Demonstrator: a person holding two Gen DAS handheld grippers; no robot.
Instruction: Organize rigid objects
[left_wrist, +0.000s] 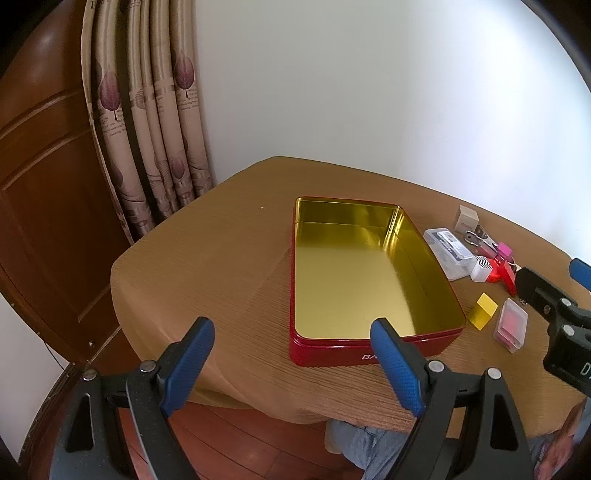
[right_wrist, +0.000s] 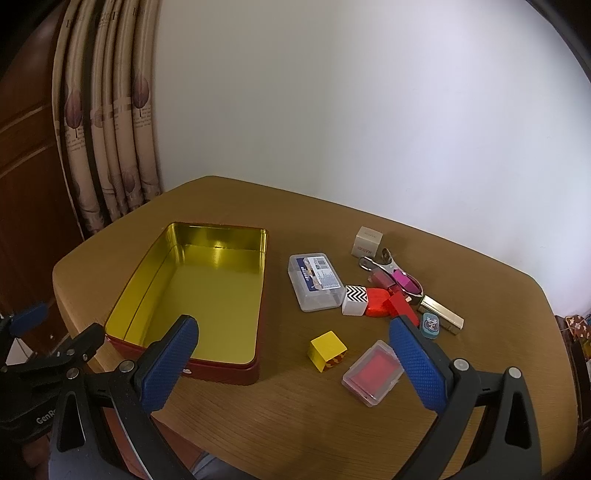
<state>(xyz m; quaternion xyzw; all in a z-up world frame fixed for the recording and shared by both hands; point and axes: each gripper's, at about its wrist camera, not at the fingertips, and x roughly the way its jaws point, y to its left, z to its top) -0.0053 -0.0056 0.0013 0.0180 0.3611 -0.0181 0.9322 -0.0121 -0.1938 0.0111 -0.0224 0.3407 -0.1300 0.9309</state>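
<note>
A red tin (right_wrist: 192, 295) with a gold inside lies open and empty on the brown table (right_wrist: 295, 413), and it serves here as the landmark. The left gripper (left_wrist: 291, 354) hovers at the tin's near edge with its blue-padded fingers (left_wrist: 190, 365) spread wide and nothing between them; one pad stands over the tin's near wall, the other over bare table beside the tin. The right gripper (right_wrist: 291, 358) hangs above the table just to the right of the tin's near corner, its jaws also wide apart and holding nothing. All the small items lie outside the tin, on its right side. Nearest the tin's near right corner is a yellow cube (right_wrist: 327, 350), and just beyond that a small clear case with a red insert (right_wrist: 371, 373). Beside the tin's far half sits a clear plastic box with a printed label (right_wrist: 316, 280). Farther from the tin lie a white block with a black zigzag top (right_wrist: 355, 300), touching a red piece (right_wrist: 378, 302), then a white cube (right_wrist: 366, 242), a metal clip (right_wrist: 376, 263), a pink item (right_wrist: 402, 278), a gold bar (right_wrist: 441, 314) and a small teal eraser-like piece (right_wrist: 430, 325). A patterned curtain (right_wrist: 107, 147) hangs behind the tin's far end
</note>
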